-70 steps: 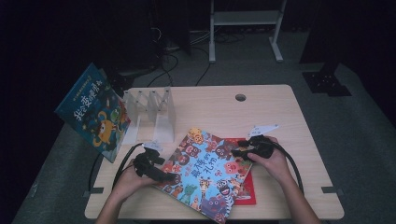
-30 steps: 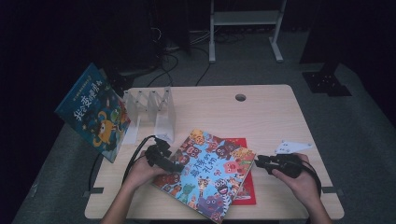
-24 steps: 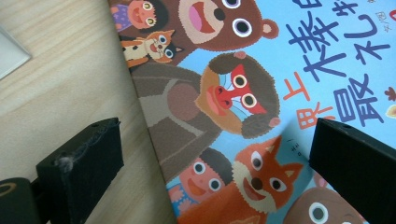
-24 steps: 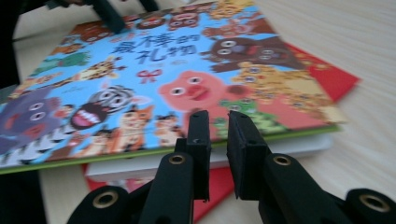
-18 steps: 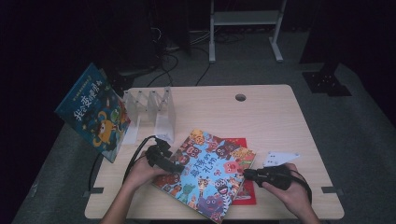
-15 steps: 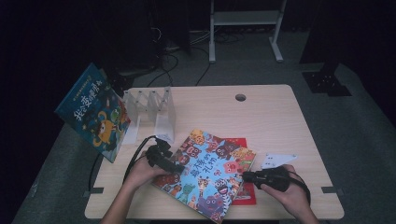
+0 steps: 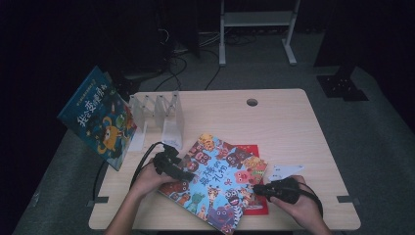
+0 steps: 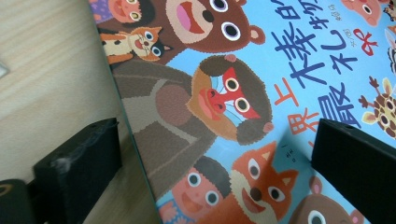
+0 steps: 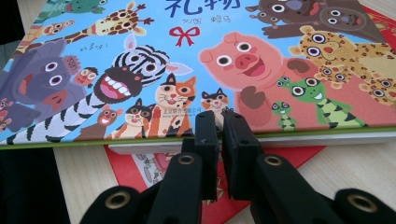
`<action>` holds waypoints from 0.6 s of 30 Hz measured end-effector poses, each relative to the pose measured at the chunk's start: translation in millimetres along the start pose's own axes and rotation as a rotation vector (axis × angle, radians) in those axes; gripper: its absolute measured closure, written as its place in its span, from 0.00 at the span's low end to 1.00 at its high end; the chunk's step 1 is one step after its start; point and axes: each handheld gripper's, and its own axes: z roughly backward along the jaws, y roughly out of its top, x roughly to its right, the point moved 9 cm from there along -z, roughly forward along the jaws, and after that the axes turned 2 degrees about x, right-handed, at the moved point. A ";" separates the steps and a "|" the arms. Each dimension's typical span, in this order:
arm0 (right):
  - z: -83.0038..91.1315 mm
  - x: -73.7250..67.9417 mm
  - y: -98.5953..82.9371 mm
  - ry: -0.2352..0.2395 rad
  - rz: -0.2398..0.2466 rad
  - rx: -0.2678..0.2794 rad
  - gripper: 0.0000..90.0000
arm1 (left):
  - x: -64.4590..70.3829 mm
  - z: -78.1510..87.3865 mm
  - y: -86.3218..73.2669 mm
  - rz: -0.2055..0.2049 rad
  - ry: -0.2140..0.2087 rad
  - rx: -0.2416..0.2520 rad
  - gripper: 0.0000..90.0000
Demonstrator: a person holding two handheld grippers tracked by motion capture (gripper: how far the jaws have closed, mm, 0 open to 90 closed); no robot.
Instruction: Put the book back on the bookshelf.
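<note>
Low in the frame's middle on the worktop [image 7: 293, 127], the animal picture book [image 7: 220, 181] waits to be lifted: left gripper [image 7: 171, 166] spread wide astride its edge, right gripper [image 7: 262, 188] pinched empty at the opposite edge, which likely must slip underneath next.

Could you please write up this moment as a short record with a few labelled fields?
Surface: wooden table
Main item: animal picture book lying flat on a red book
Left gripper: jaws wide open, straddling the picture book's edge
Right gripper: jaws together, tips at the picture book's edge, gripping nothing that shows
Also present: clear plastic rack, with a blue book leaning at its left end; white card near the right hand
</note>
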 end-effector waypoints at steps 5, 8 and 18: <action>-0.4 0.3 -0.4 -0.005 0.001 0.001 0.94 | 4.6 -5.9 1.6 -0.004 -0.034 -0.009 0.00; -0.7 0.0 -0.3 -0.010 0.005 0.000 0.94 | 3.8 -6.0 2.8 0.000 -0.030 -0.009 0.00; -6.5 -2.6 4.0 -0.002 0.003 -0.003 0.95 | -2.9 2.0 7.9 0.035 -0.030 -0.014 0.02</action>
